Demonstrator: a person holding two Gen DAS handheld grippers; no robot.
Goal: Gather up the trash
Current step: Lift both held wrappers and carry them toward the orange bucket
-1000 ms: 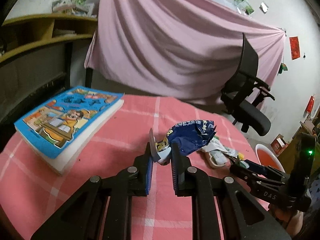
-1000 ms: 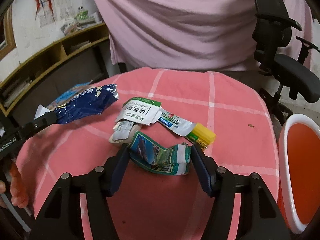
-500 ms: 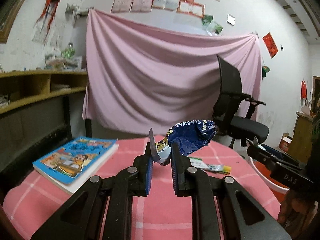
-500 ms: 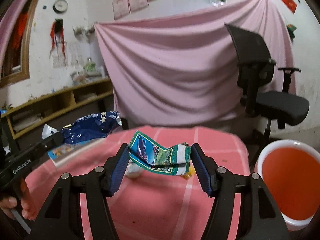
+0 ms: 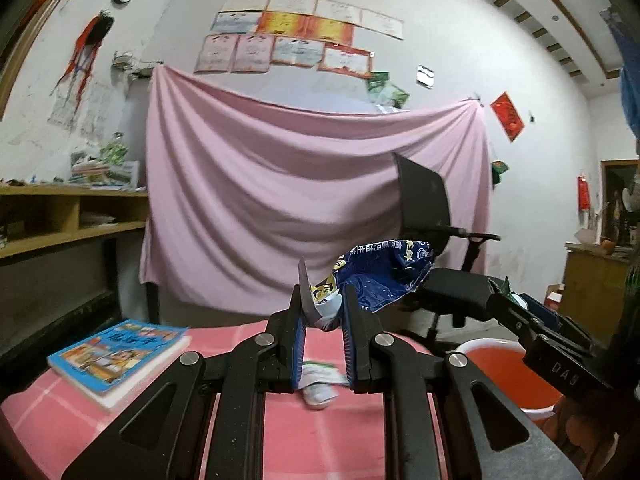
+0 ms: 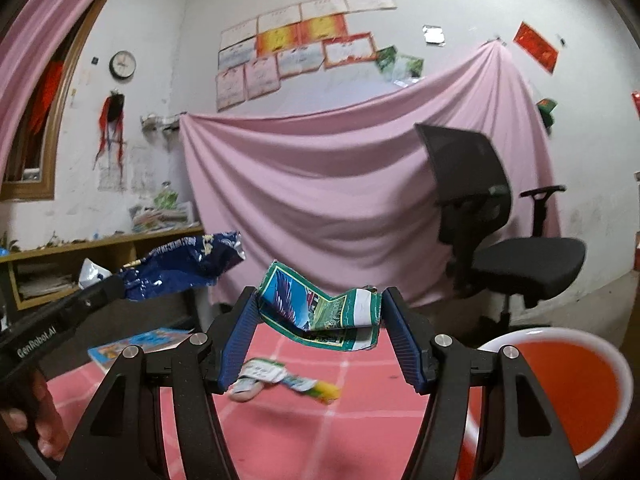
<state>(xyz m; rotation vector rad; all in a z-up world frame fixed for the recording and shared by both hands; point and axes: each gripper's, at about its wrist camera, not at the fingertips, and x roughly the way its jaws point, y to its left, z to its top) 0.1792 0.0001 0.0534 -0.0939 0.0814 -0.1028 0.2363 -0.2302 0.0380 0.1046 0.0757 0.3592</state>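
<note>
My left claw [image 5: 322, 316] is clenched on a crumpled blue snack bag [image 5: 380, 276], lifted above the pink checked bench [image 5: 280, 432]. My right claw [image 6: 320, 320] grips a bent green wrapper [image 6: 320, 308] between its pads, also up off the bench. More wrappers [image 6: 280, 378] lie on the bench under it. A red bucket [image 6: 560, 384] stands just beside the bench's right edge.

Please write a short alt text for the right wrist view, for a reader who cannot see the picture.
The right gripper holds a crumpled green and blue wrapper between its jaws, above a table with a pink checked cloth. To the right stands a white bin with an orange inside; at the left, the left gripper holds a dark blue snack bag.
</note>
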